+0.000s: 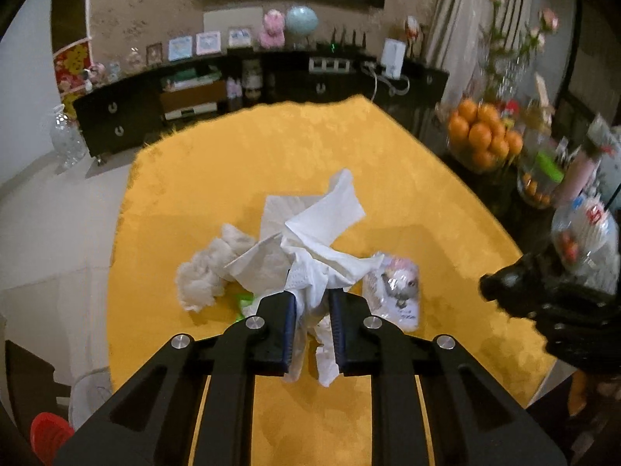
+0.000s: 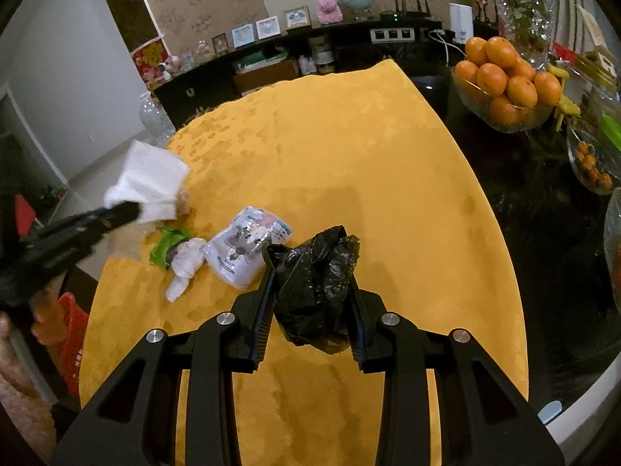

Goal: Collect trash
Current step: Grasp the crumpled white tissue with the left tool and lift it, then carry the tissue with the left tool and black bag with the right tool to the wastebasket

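Observation:
My left gripper (image 1: 312, 299) is shut on a white tissue (image 1: 322, 225), which fans out above the pads and hangs lifted over the yellow tablecloth (image 1: 271, 147). In the right wrist view that gripper (image 2: 128, 209) shows at the left with the tissue (image 2: 151, 178) in it. My right gripper (image 2: 312, 275) is shut on a crumpled black plastic bag (image 2: 322, 256), held just above the cloth. On the cloth lie a crumpled tissue (image 2: 186, 264), a green wrapper (image 2: 169, 244) and a cartoon-printed tissue packet (image 2: 248, 248).
A glass bowl of oranges (image 2: 504, 77) and further glass dishes (image 2: 590, 163) stand on the dark table to the right. A red basket (image 2: 73, 334) sits low at the left, beyond the table edge. A dark sideboard (image 1: 124, 116) runs along the far wall.

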Motion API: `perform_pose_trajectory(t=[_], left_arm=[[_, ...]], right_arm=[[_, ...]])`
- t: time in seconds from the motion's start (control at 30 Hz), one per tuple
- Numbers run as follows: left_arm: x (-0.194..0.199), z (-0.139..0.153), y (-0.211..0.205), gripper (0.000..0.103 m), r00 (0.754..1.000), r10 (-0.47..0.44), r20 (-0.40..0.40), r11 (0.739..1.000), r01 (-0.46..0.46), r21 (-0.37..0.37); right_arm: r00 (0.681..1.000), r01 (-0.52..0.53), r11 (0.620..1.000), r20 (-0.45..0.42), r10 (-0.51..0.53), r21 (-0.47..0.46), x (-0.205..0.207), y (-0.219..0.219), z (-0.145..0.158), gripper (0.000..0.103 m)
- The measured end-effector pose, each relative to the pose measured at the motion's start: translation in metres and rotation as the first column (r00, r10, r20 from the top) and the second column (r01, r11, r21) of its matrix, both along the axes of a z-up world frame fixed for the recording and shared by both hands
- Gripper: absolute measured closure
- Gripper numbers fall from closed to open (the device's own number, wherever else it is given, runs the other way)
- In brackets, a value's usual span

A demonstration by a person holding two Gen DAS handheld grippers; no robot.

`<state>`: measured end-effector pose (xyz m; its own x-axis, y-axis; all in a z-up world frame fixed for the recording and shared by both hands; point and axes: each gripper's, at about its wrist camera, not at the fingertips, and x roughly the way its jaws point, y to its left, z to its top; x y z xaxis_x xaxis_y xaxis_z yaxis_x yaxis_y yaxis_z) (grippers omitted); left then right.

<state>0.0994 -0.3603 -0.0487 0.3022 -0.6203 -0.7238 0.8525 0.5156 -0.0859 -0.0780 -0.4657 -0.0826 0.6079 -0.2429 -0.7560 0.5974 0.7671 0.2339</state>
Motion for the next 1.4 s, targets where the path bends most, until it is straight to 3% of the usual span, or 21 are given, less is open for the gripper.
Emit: perform_pose_trajectory(t=[0.23, 0.43, 0.97, 1.4], left_arm=[[-0.005, 0.04, 0.038, 0.088, 0.998, 0.061, 0.032, 0.994, -0.058, -0.088], [-0.018, 0.054, 0.068, 0.088, 0.986, 0.133, 0.105, 0.988, -0.122, -0.099], [-0.027, 0.06, 0.155, 0.088, 0.937, 0.331, 0.115, 0.94, -0.316, -0.129], [-0.015, 0.062, 0.216, 0.088, 0.878, 0.472, 0.083, 0.876, -0.455, -0.162]], right_arm=[[1.0, -0.004, 1.0, 0.028, 0.004, -0.016, 0.001, 0.003, 0.008, 0.07], [0.999, -0.011, 1.0, 0.046, 0.012, -0.027, 0.002, 0.009, 0.014, 0.07], [0.993, -0.085, 0.994, 0.079, 0.09, -0.067, 0.018, 0.036, 0.03, 0.07], [0.982, -0.168, 0.98, 0.062, 0.176, -0.11, 0.041, 0.073, 0.036, 0.07]])
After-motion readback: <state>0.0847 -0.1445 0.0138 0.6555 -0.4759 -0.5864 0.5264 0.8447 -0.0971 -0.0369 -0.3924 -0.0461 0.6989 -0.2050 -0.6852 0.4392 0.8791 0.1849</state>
